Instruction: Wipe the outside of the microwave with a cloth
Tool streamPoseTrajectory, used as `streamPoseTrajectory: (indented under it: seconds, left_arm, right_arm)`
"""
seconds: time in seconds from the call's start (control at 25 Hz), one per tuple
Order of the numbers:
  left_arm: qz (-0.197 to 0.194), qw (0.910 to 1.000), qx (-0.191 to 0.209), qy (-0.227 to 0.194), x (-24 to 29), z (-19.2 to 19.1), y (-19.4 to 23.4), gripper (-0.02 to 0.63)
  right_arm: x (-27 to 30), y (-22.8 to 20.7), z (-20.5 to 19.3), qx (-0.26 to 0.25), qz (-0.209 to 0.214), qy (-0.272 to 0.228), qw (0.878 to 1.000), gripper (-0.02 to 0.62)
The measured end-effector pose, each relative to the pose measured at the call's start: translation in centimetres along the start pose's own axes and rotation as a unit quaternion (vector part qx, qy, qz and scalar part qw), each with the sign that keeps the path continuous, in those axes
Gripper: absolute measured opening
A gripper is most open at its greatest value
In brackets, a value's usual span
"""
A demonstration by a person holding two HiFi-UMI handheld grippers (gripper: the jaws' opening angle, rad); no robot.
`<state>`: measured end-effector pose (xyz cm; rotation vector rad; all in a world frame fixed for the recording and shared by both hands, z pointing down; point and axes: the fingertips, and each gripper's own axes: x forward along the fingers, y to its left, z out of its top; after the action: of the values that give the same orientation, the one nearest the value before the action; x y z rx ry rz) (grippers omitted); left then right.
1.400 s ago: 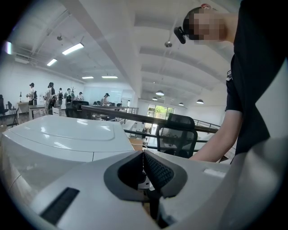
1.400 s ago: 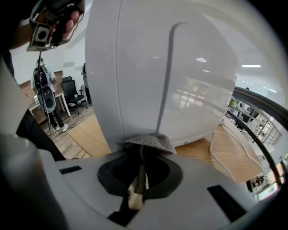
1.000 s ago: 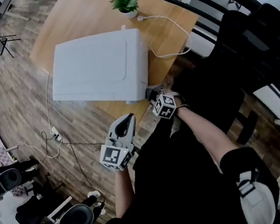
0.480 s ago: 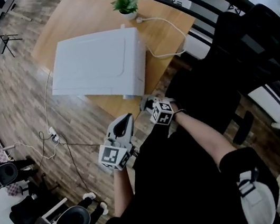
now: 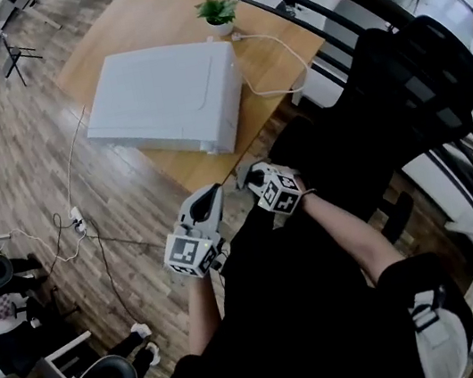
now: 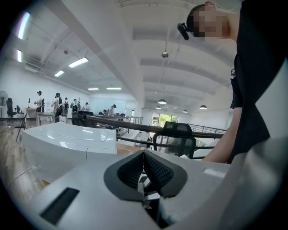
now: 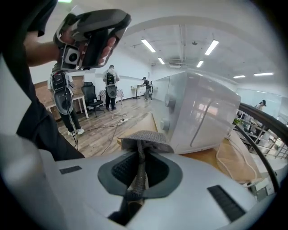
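Right hand-held gripper (image 7: 141,149) pinches the cloth (image 7: 145,138), apart from the microwave (image 5: 161,97) at the tabletop's (image 5: 270,46) near edge. Left hand-held gripper (image 6: 144,158) is closed, empty. Best to press the cloth flat and overlap strokes.

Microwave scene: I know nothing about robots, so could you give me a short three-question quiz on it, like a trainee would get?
1. True or false: the left gripper holds the cloth.
2. What stands on the table near the microwave? A) potted plant B) kettle C) lamp
3. Fill in: the right gripper is shut on the grey ____.
Key: 1 false, its jaws are together on nothing; 2 A; 3 cloth.
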<state>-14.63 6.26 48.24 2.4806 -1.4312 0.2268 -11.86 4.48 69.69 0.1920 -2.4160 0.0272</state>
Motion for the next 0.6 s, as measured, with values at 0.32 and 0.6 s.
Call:
streamPoseTrajectory:
  seconds: [0.32, 0.6]
  left_arm:
    - [0.015, 0.9998, 0.003, -0.014, -2.5, 0.0, -3.3, 0.003]
    - [0.026, 0.9995, 0.003, -0.020, -4.0, -0.3, -5.5, 0.003]
  right_arm:
    - [-6.6, 0.9, 0.0, -0.004, -0.029, -0.024, 0.999, 0.017]
    - [-11.9, 2.1, 1.7, -0.003, -0.023, -0.061, 0.998, 0.017]
